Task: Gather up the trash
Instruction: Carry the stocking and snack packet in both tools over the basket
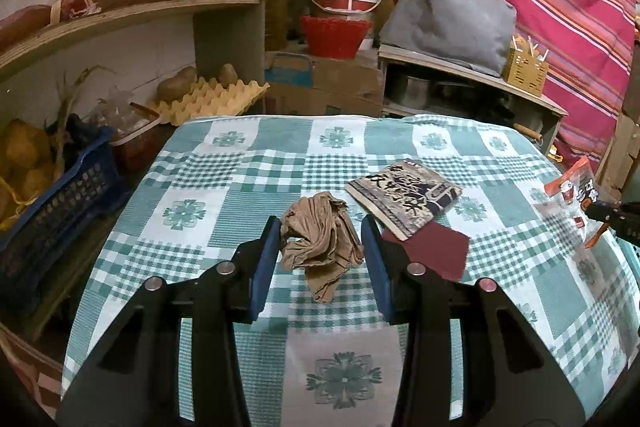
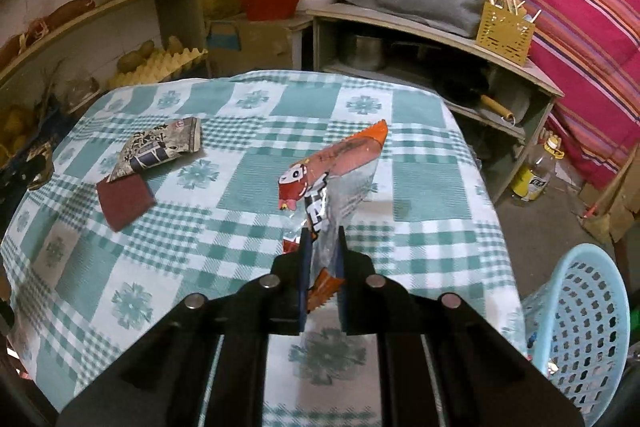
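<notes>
1. Blue basket (image 2: 580, 327) stands beside the table's right edge, nearest the right gripper (image 2: 320, 239)
2. Its jaws are clamped on the orange wrapper (image 2: 336, 163), long axis pointing away
3. Left gripper (image 1: 320, 231), jaws apart, straddles the crumpled brown rag (image 1: 320, 243)

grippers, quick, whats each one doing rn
Left gripper: open, its fingers either side of the crumpled brown cloth, not closed on it.
Right gripper: shut on the orange snack wrapper, held above the tablecloth.
</notes>
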Motion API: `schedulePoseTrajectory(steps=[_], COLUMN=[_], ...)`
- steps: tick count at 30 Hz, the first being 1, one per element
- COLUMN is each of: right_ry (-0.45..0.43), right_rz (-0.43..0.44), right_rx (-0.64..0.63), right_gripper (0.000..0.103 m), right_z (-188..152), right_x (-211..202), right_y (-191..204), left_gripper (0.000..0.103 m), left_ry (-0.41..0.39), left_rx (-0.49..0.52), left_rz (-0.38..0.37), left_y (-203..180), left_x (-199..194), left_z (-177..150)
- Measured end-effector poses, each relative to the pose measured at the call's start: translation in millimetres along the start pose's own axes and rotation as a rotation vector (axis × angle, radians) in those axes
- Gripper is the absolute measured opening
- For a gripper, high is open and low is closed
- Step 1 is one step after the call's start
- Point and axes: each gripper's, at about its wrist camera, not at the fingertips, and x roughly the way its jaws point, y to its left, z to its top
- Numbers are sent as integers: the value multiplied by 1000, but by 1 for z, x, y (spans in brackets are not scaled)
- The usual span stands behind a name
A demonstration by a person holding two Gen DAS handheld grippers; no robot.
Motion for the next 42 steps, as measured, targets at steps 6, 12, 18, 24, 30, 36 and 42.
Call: schedulePoseTrajectory(steps=[6, 12, 18, 24, 30, 36, 42], right_ry=[-14, -54, -99, -117, -105, -89, -79], right_rz=[12, 27, 23, -11, -59, -96, -125], right_rx=[-21, -7, 17, 73, 131, 197, 232], right_gripper=[11, 11, 11, 11, 11, 11, 11], right_z=[-11, -19, -26, -43, -66, -85, -96], right_x=[-19, -52, -87, -113, -133, -144, -147], right_y=[-12, -42, -84, -142, -202, -252, -280], left_gripper=[40, 40, 40, 40, 41, 41, 41], left_ry=[-1, 7, 10, -3, 4, -8, 8], left_rx=[-13, -6, 20, 28, 99, 192, 219], left_rz=[-20, -21, -66, -152, -231, -321, -419], left_y=[-17, -55, -112, -177, -254, -335, -408], left_x=[-7, -14, -25, -35, -38, -49, -52], left_z=[-8, -17, -19, -13, -11, -12, -15])
